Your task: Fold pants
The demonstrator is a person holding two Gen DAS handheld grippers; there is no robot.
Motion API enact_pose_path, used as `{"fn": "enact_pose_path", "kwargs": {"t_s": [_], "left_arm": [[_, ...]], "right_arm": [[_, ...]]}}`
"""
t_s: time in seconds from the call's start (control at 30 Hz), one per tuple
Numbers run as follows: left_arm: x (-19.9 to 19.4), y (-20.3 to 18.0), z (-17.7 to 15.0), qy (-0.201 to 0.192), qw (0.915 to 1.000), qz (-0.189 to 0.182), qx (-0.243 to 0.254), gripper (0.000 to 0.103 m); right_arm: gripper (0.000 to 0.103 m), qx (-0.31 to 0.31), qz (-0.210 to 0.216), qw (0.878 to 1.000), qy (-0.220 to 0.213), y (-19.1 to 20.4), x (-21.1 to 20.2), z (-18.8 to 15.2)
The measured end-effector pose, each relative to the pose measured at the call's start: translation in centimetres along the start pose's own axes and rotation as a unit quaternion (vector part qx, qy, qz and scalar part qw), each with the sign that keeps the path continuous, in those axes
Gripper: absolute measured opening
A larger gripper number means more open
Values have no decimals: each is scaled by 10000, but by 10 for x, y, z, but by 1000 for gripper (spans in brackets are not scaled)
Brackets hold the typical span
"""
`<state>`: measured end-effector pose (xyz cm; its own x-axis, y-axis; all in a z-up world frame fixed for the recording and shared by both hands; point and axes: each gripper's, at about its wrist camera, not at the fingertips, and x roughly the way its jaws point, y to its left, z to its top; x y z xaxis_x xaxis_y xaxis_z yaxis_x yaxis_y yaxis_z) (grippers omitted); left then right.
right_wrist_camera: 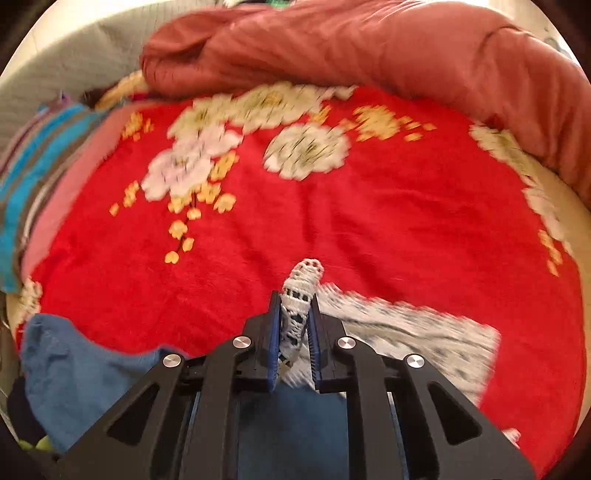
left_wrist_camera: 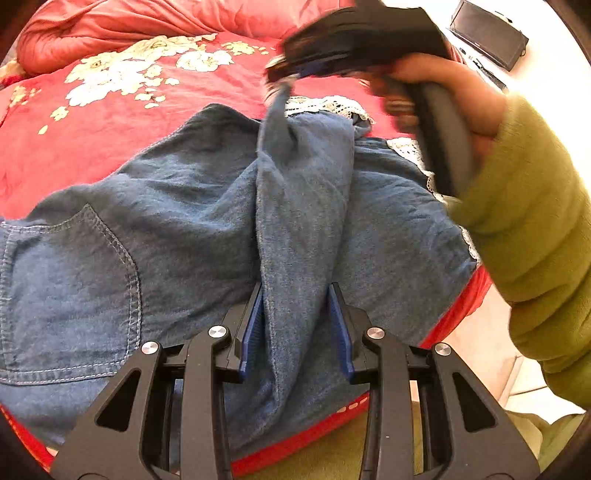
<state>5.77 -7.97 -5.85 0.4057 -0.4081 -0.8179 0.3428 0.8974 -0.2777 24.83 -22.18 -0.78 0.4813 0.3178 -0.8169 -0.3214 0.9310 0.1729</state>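
Blue denim pants [left_wrist_camera: 166, 192] lie spread on a red floral blanket [left_wrist_camera: 110, 122], with a stitched back pocket [left_wrist_camera: 70, 295] at the left. My left gripper [left_wrist_camera: 296, 288] is shut on a raised ridge of the denim that runs up toward the right gripper [left_wrist_camera: 280, 74], which is blurred and held by a hand in a green sleeve [left_wrist_camera: 535, 221]. In the right wrist view my right gripper [right_wrist_camera: 295, 295] is shut on the white lace hem [right_wrist_camera: 301, 284] of the pants. More lace [right_wrist_camera: 406, 339] trails to its right, and denim [right_wrist_camera: 74, 369] bunches at the lower left.
A rumpled pink-red quilt [right_wrist_camera: 332, 48] is heaped along the far side of the bed. Striped folded cloths [right_wrist_camera: 37, 166] are stacked at the left edge. A black flat device [left_wrist_camera: 487, 33] lies off the bed at upper right. The bed's near edge [left_wrist_camera: 295, 439] runs below the pants.
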Motion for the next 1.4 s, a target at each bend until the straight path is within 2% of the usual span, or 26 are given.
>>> {"fn": "enact_pose_path", "kwargs": {"t_s": [0.2, 0.27, 0.53, 0.63, 0.87, 0.93, 1.0, 1.1, 1.13, 1.2, 1.4], "left_arm": [[-3, -2, -1, -61, 10000, 68, 6, 26], [-2, -5, 2, -91, 9998, 149, 118, 0], [-21, -19, -1, -507, 9931, 697, 798, 0], [-26, -24, -6, -561, 9901, 822, 991, 0], [-24, -38, -20, -395, 9857, 859, 1396, 0], [-20, -38, -21, -334, 9859, 873, 1390, 0], [-20, -36, -21, -313, 9866, 874, 1341, 0], [-19, -38, -24, -301, 9863, 895, 1355, 0], [-19, -40, -25, -283, 9859, 898, 1386, 0], [-19, -41, -26, -236, 9853, 905, 1433, 0], [-21, -40, -26, -190, 9872, 743, 1400, 0]], "right_arm": [[12, 356, -18, 9986, -386, -36, -70, -32], [12, 433, 45, 9980, -458, -45, -87, -43], [12, 678, 119, 9961, -547, -66, -156, -100], [12, 809, 143, 9962, -293, -67, -163, -129], [13, 1183, 229, 9924, 261, -77, -155, -178], [15, 1266, 347, 9908, 341, -80, -153, -185], [24, 1412, 407, 9885, 352, -85, -151, -190], [26, 1634, 522, 9845, 361, -93, -147, -193], [26, 1688, 522, 9836, 366, -96, -146, -192], [11, 1717, 543, 9829, 394, -99, -148, -195], [11, 1481, 369, 9871, 474, -101, -162, -203]]}}
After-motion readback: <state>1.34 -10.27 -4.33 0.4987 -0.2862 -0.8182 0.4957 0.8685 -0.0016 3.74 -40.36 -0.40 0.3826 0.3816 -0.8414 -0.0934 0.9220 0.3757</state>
